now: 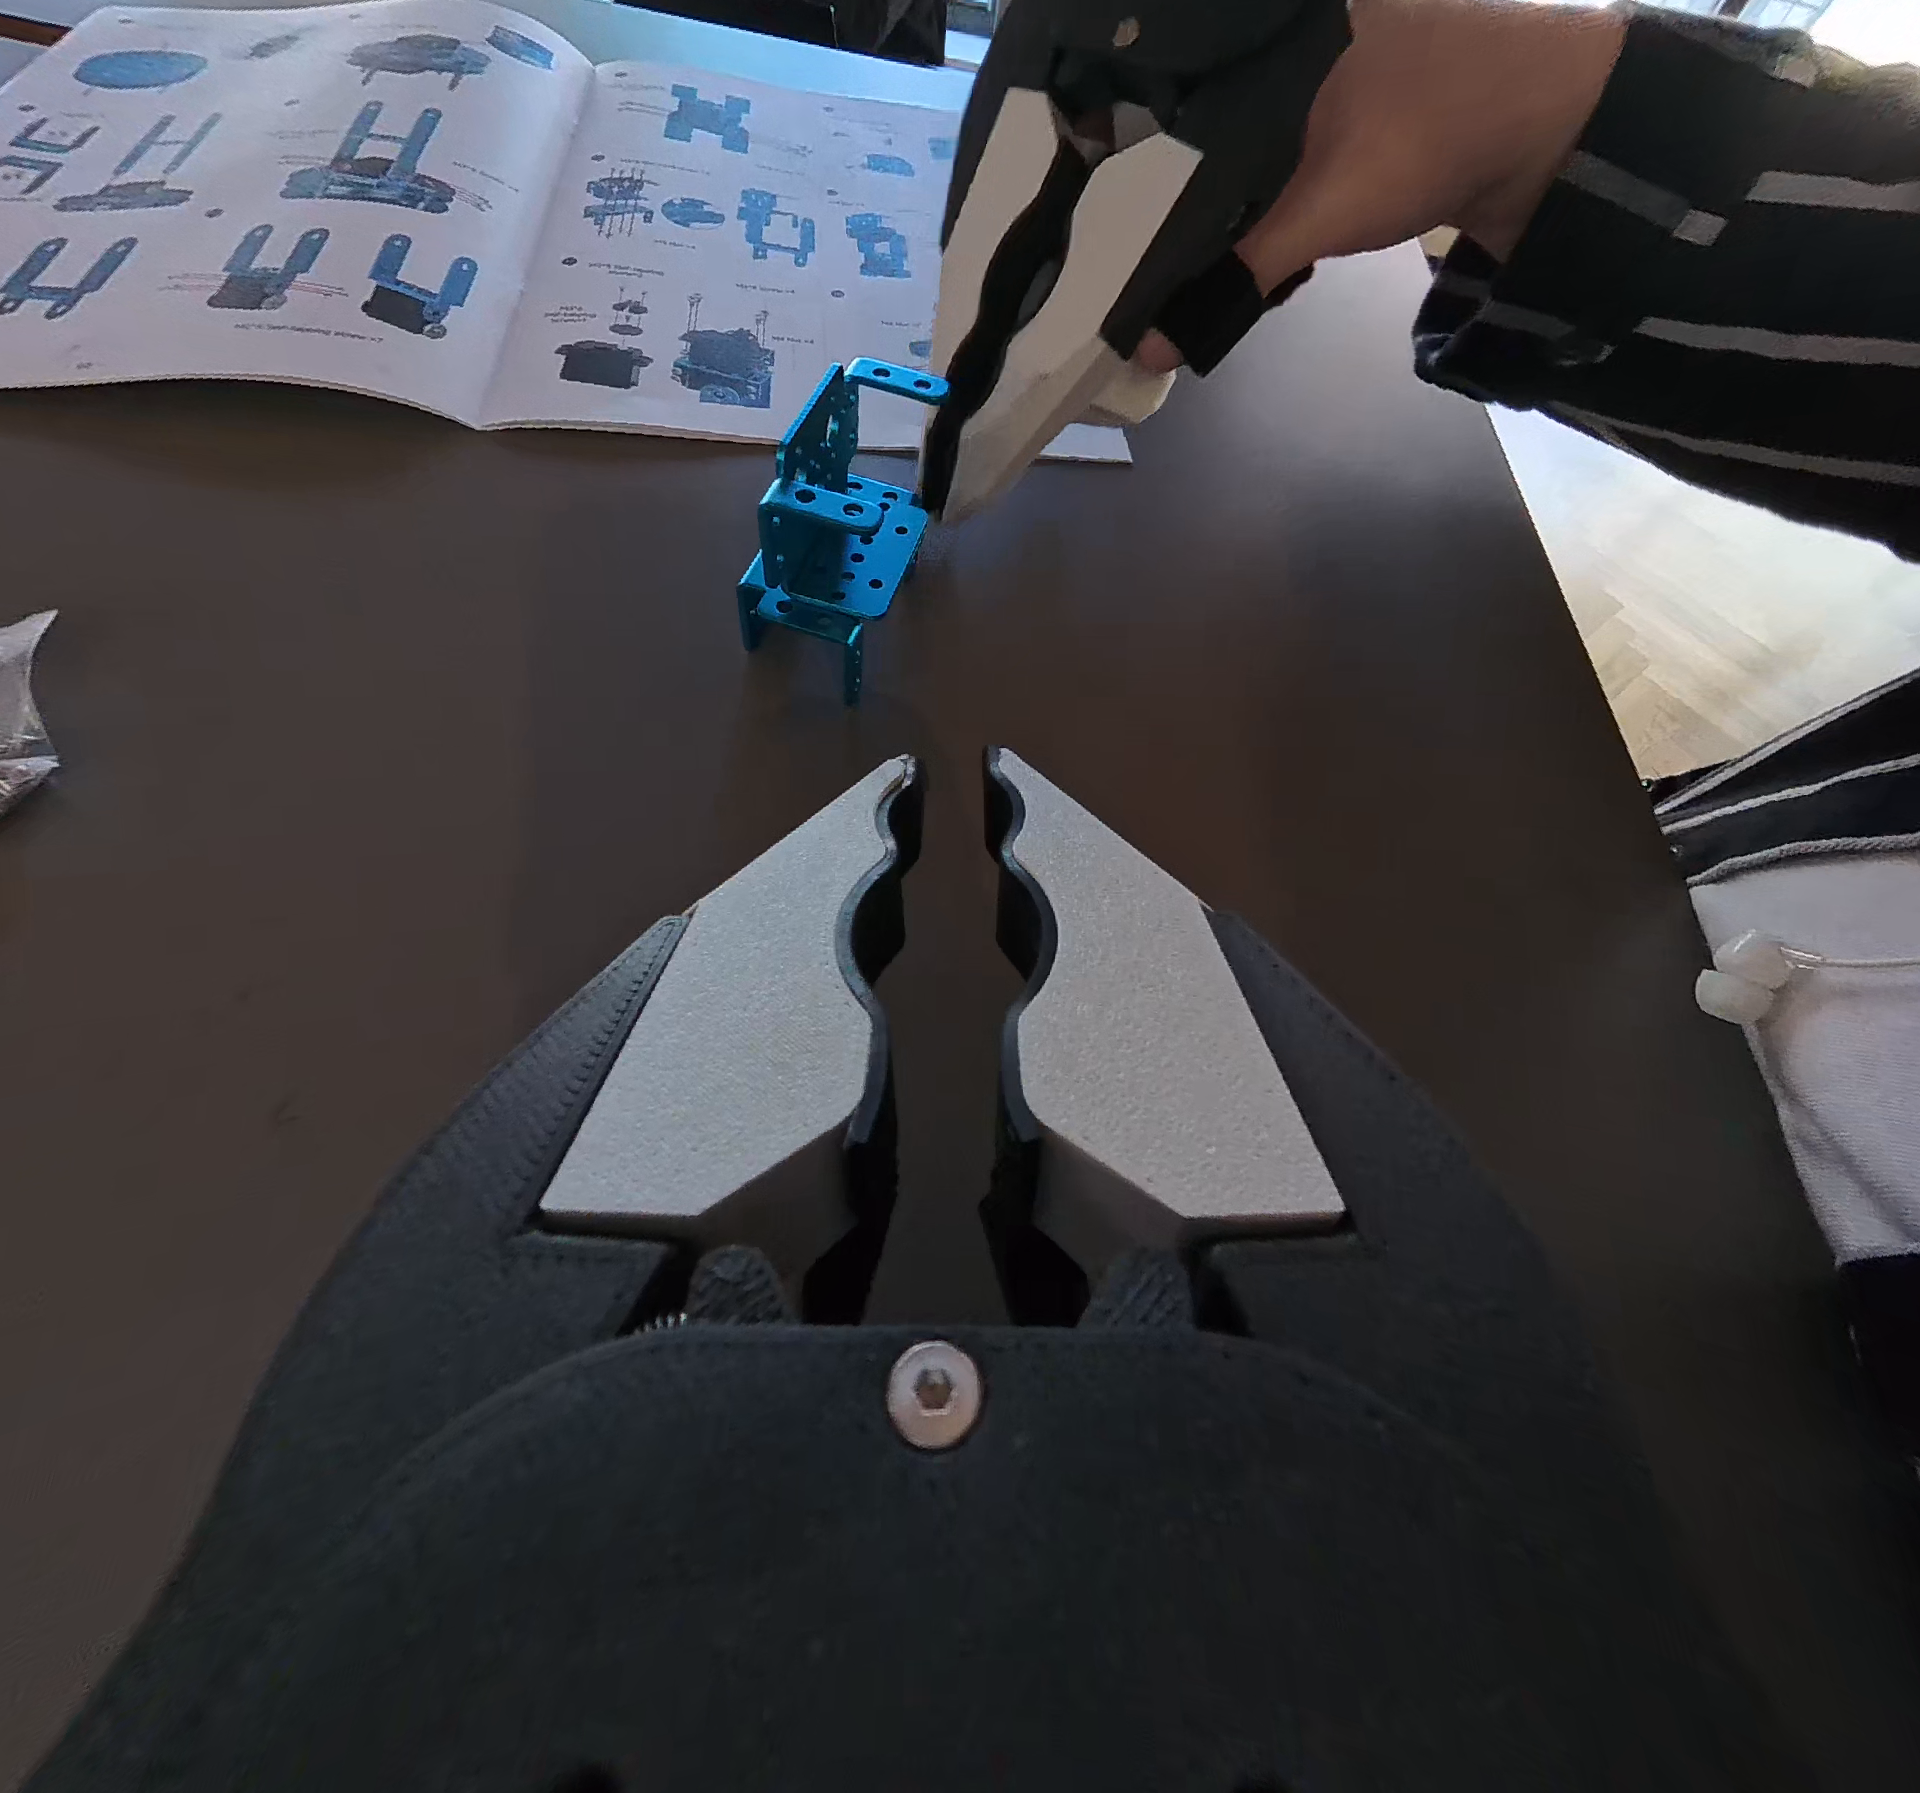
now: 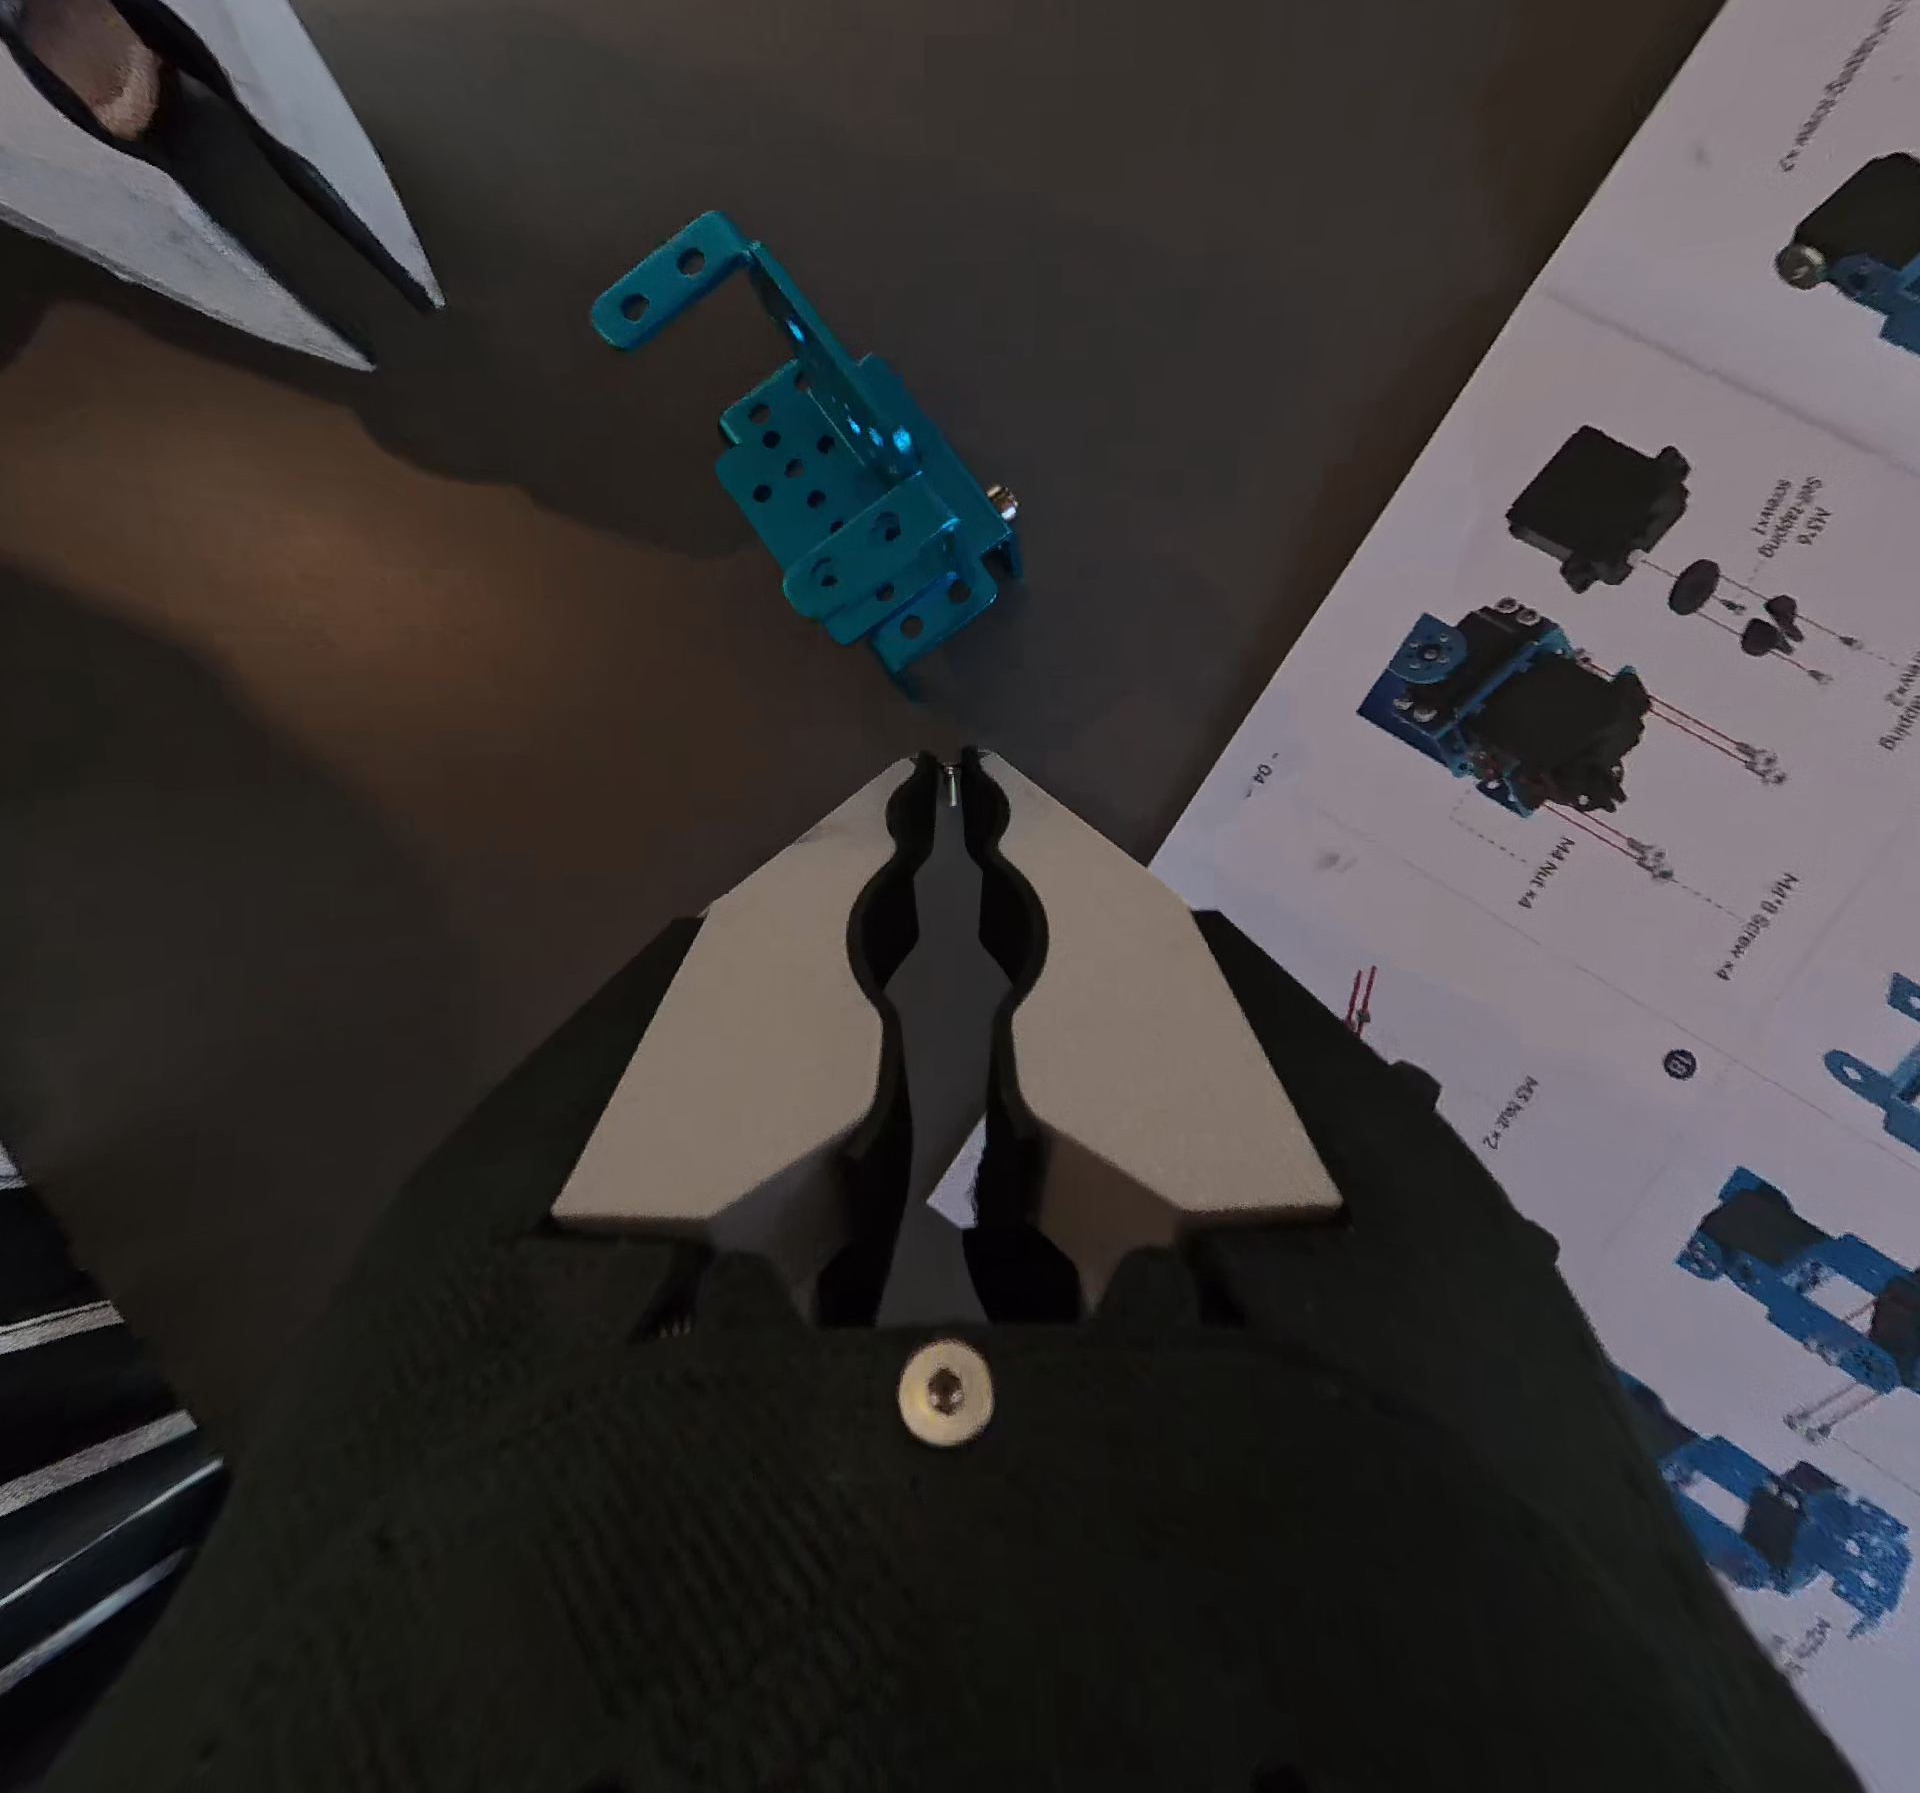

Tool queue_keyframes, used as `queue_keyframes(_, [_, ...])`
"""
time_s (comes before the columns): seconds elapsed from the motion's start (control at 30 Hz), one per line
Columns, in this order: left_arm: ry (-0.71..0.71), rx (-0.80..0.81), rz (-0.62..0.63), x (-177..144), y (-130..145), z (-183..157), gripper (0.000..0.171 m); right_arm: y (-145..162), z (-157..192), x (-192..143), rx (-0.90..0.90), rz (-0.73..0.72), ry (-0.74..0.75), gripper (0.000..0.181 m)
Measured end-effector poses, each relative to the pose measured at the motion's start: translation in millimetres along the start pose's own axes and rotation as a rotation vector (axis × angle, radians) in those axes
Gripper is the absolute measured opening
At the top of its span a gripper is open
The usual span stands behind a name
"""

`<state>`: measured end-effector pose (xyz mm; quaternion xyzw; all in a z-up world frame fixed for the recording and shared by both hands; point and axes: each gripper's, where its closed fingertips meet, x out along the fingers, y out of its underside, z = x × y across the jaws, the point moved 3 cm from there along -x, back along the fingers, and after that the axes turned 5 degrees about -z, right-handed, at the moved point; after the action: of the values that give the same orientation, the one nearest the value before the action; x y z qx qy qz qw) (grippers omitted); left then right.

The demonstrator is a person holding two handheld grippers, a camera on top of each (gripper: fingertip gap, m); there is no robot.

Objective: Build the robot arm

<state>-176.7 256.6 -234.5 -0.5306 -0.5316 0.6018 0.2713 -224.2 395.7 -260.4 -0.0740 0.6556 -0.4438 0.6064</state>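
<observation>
Blue bracket assembly (image 2: 831,486): anodised-looking metal, satin sheen, smooth, perforated. Small screw (image 2: 950,775) pinched at right gripper (image 2: 948,764) tips: bright bare metal. Left gripper (image 1: 951,767): finger (image 1: 769,1016) faces pale grey, matt, finely grained plastic; body black, ribbed, layered print texture; steel hex bolt, shiny. Desk (image 1: 364,808): dark brown, matt, smooth. Open booklet (image 1: 312,185) at far edge: white paper, low gloss, printed.

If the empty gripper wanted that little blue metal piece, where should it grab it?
Probably the upright perforated plate of the blue bracket assembly, pinched across its thin faces from above. The left gripper is open with the dark table between, while the right gripper pinches a small screw.
</observation>
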Motion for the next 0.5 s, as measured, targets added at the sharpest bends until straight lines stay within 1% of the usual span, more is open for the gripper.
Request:
queue_keyframes(0.07, [-0.002, -0.004, -0.005, -0.8, -0.3, 0.7, 0.009, -2.0, -0.3, -13.0, 0.036, -0.1, 0.017, 0.005])
queue_keyframes(0.1, [-0.003, -0.009, -0.008, -1.4, -0.5, 1.2, 0.009, -4.0, -0.3, -21.9, 0.053, -0.172, 0.03, 0.005])
queue_keyframes(0.2, [-0.008, -0.033, -0.029, -3.1, -2.7, 4.1, 0.009, -13.3, 2.3, -54.5, 0.095, -0.451, 0.066, 0.004])
queue_keyframes(0.27, [-0.011, -0.058, -0.044, -3.6, -4.5, 6.7, 0.01, -13.6, 0.4, -75.2, 0.151, -0.601, 0.106, 0.004])
queue_keyframes(0.33, [-0.009, -0.084, -0.071, -4.8, -7.6, 8.6, 0.01, -12.3, -2.3, -95.5, 0.17, -0.744, 0.153, 0.003])
queue_keyframes(0.4, [-0.015, -0.111, -0.105, -6.7, -11.4, 11.2, 0.012, -7.5, -10.3, -112.8, 0.182, -0.842, 0.225, 0.004])
queue_keyframes(0.5, [-0.031, -0.162, -0.165, -10.6, -21.6, 16.6, 0.016, 1.9, -28.6, -138.1, 0.176, -0.96, 0.383, 0.003])
